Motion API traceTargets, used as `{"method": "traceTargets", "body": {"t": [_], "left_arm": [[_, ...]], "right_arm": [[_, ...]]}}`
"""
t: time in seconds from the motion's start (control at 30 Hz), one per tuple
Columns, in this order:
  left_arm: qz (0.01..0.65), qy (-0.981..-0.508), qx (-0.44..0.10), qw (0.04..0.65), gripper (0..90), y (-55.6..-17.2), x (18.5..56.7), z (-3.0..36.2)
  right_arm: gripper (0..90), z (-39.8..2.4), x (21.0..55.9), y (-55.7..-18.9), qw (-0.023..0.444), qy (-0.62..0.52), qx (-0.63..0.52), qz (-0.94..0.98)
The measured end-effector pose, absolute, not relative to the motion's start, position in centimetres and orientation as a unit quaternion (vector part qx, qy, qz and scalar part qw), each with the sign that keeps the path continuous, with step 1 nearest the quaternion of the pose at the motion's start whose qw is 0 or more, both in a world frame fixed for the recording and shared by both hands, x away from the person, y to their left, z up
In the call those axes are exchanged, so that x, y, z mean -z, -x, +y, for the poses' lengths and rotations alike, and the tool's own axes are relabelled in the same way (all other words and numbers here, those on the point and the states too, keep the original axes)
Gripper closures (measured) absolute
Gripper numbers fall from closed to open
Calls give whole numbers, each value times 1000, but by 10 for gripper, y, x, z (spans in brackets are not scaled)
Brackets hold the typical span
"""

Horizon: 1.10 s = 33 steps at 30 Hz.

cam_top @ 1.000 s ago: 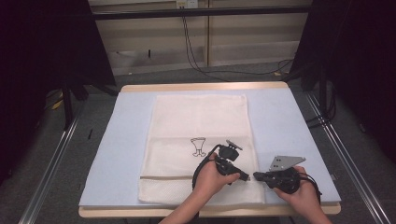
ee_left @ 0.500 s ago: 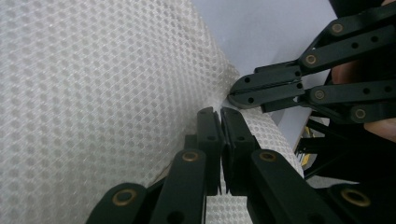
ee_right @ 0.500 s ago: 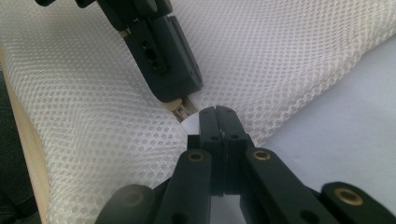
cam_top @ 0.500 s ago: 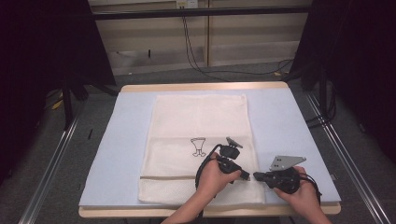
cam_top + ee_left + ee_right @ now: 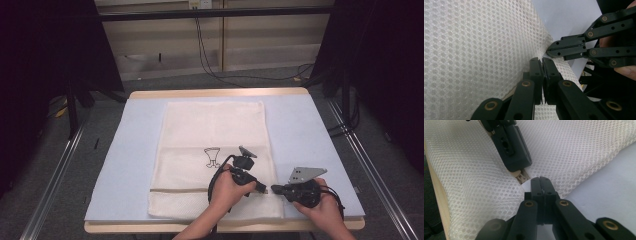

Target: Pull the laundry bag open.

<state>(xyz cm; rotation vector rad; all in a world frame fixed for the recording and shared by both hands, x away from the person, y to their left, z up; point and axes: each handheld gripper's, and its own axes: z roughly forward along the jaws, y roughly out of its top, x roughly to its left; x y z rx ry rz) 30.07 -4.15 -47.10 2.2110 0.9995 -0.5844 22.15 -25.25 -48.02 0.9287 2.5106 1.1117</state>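
Note:
A white mesh bag (image 5: 210, 130) lies flat on the pale blue mat (image 5: 310, 130). A beige zipper line (image 5: 180, 190) crosses it near the front. At the bag's right edge my left gripper (image 5: 263, 190) points right, its jaws shut on the zipper's end (image 5: 522, 178). In the left gripper view, that gripper (image 5: 541, 60) shows its jaws pressed together against the mesh (image 5: 474, 50). My right gripper (image 5: 273, 189) faces it from the right, shut on the bag's edge. Its tips (image 5: 539, 179) pinch the fabric just beside the zipper's end. The two grippers almost touch.
A small black drawing (image 5: 213, 156) is printed mid-bag. The mat covers a wooden table whose front edge (image 5: 150, 227) runs just under both hands. Metal rails (image 5: 55, 175) flank the table, and cables (image 5: 210, 55) lie on the floor behind it.

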Motion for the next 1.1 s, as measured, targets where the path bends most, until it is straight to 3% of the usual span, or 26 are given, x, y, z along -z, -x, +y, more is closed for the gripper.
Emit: {"method": "traceTargets", "body": {"t": [1.1], "left_arm": [[379, -832, 232, 333, 878, -307, 466, -14]], "right_arm": [[900, -251, 480, -222, 122, -315, -379, 861]]}}
